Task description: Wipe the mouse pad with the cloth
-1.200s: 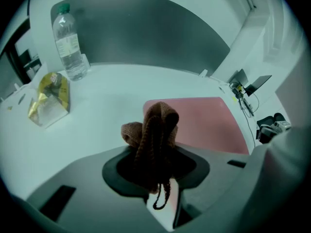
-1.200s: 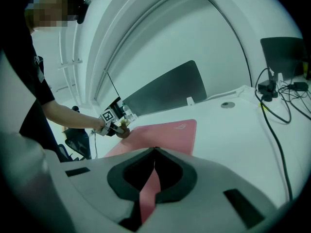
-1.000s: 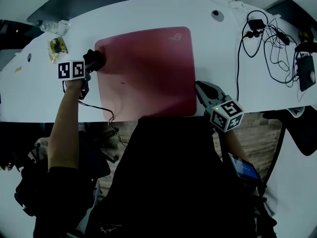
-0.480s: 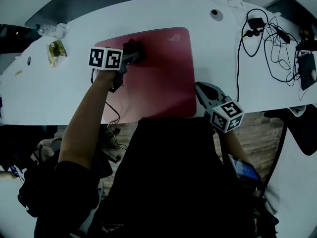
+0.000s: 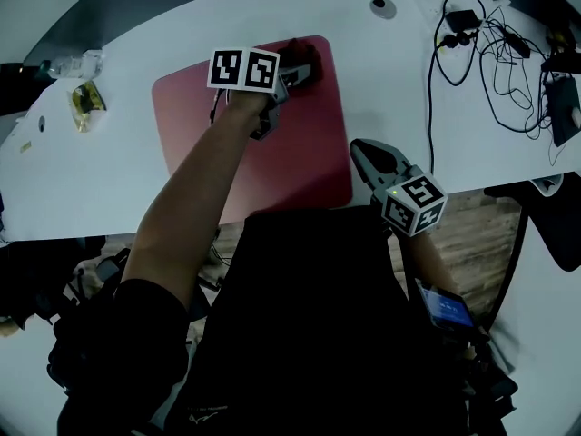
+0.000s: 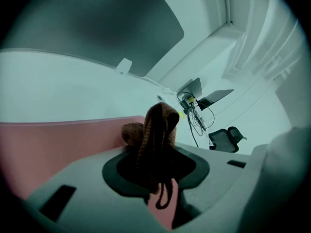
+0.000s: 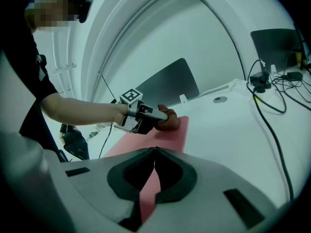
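Observation:
A red mouse pad (image 5: 227,143) lies on the white table (image 5: 91,171). My left gripper (image 5: 296,73) is shut on a bunched brown cloth (image 5: 304,62) and holds it down on the pad's far right corner. In the left gripper view the cloth (image 6: 157,130) bulges up from between the jaws, with the pad (image 6: 53,147) under it. My right gripper (image 5: 367,159) is shut with nothing in it, at the pad's near right corner. The right gripper view shows its closed jaws (image 7: 154,152) over the pad (image 7: 167,132), with the left gripper (image 7: 146,118) and cloth (image 7: 169,119) beyond.
Tangled black cables (image 5: 490,62) and a black device (image 5: 561,107) lie at the table's right end. A round port (image 5: 381,7) sits behind the pad. A plastic bottle (image 5: 77,62) and a yellow wrapper (image 5: 83,103) lie far left. The table's near edge runs just below the pad.
My left gripper has dragged the cloth along the pad's far edge, from the far left corner to the far right corner. The right gripper has stayed by the near right corner.

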